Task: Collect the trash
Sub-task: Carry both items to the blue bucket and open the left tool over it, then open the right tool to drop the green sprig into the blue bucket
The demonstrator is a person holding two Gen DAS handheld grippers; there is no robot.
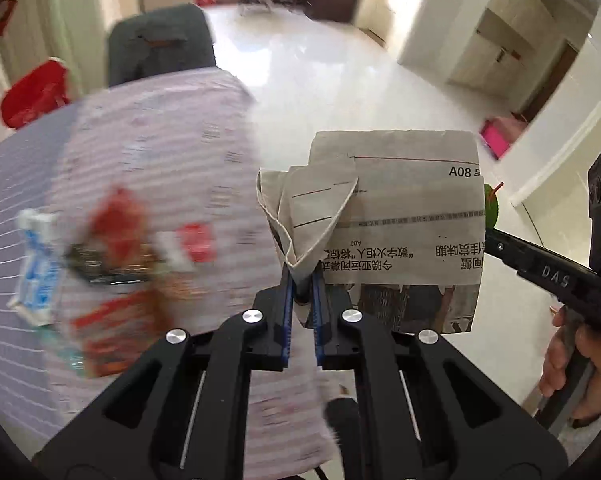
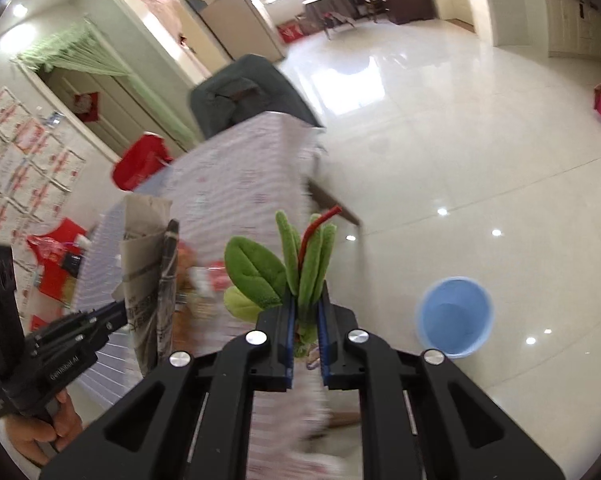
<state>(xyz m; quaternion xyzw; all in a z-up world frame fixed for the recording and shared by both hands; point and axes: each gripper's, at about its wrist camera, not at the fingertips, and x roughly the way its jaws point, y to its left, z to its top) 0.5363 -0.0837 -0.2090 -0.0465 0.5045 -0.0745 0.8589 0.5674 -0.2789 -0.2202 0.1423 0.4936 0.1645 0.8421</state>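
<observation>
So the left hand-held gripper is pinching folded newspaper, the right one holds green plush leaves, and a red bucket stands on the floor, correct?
Not quite: the bucket is blue, as the right wrist view shows. The left hand-held gripper does pinch newspaper, and the right hand-held gripper holds the plush leaves.

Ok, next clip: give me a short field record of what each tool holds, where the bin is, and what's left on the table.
left tool: shut on folded newspaper
right tool: shut on green plush leaves
bin: blue bucket, on the floor, looks empty
table: striped cloth, blurred wrappers still on it
task status: both items lifted, not yet binned
</observation>
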